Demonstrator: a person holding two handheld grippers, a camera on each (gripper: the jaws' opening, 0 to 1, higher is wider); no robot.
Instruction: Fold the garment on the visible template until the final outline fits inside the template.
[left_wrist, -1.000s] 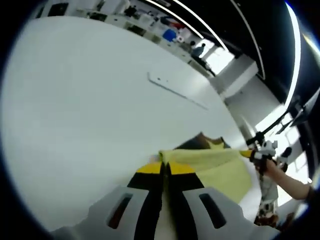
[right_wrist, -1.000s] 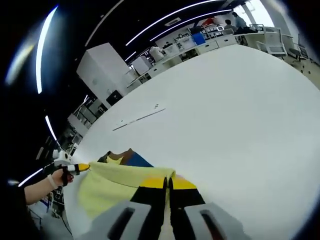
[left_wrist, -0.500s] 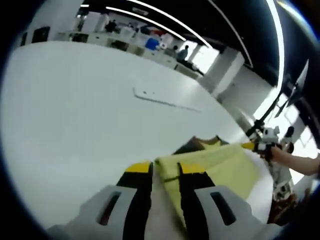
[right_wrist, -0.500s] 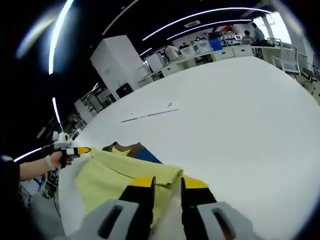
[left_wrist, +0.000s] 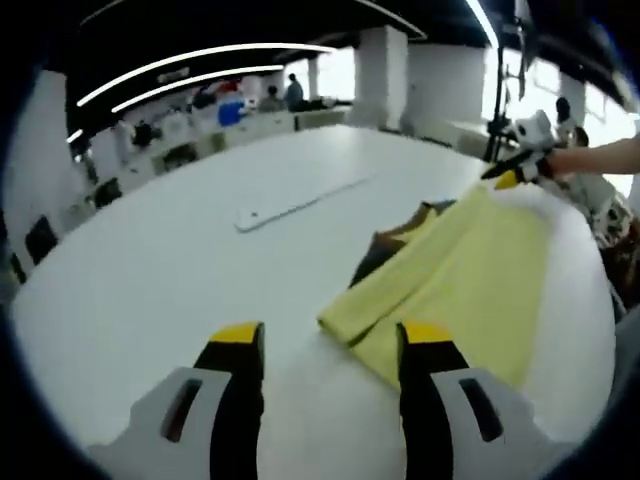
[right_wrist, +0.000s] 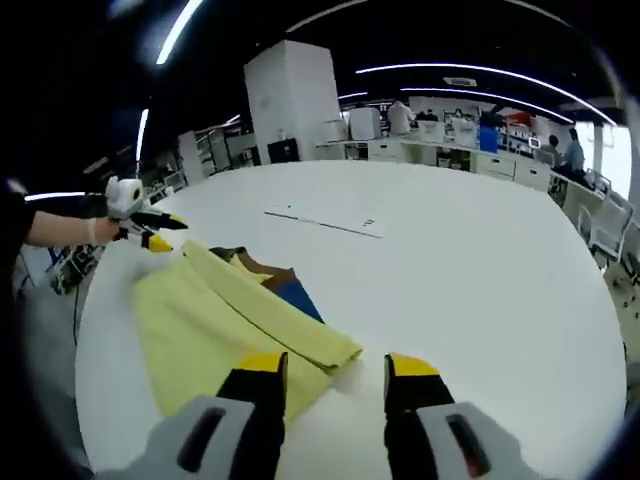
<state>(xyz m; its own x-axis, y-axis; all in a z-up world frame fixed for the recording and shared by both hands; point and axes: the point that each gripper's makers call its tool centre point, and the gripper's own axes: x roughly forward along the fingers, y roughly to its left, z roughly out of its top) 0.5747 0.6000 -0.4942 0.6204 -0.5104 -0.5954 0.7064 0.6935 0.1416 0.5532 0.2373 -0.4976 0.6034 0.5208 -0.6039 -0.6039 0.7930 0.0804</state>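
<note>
While the yellow garment lies folded on the white table, the left gripper hovers just short of its near corner, fingers spread wide and holding nothing. In the right gripper view the right gripper is the same: fingers parted, empty, by the garment's folded edge. A dark template peeks out beneath. Far across, a pale strip lies flat.
</note>
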